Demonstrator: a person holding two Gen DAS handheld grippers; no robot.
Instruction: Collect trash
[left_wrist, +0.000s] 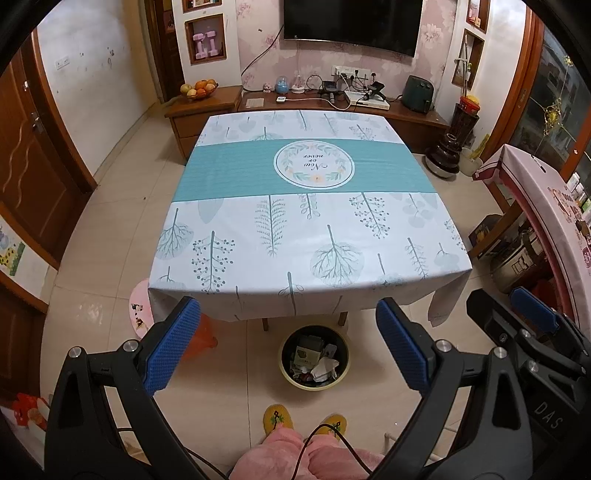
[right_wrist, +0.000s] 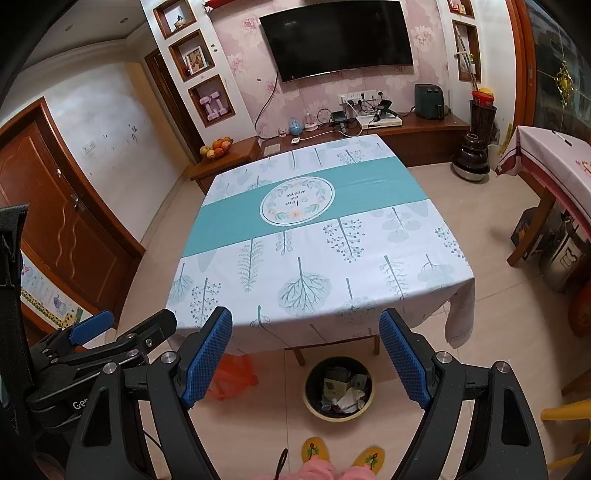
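Note:
A round bin (left_wrist: 314, 357) with a yellow rim stands on the floor in front of the table, holding crumpled paper and wrappers; it also shows in the right wrist view (right_wrist: 338, 387). My left gripper (left_wrist: 288, 325) is open and empty, held above the bin and the table's near edge. My right gripper (right_wrist: 306, 339) is open and empty, beside the left one. The table (left_wrist: 258, 266) carries a white and teal leaf-print cloth, also in the right wrist view (right_wrist: 332, 288). I see no loose trash on it.
An orange plastic bag (right_wrist: 236, 373) lies on the floor left of the bin. A second table (right_wrist: 554, 162) with a pink cloth stands at right. A wooden TV cabinet (left_wrist: 406, 114) runs behind the table. My slippered feet (left_wrist: 306, 424) are near the bin.

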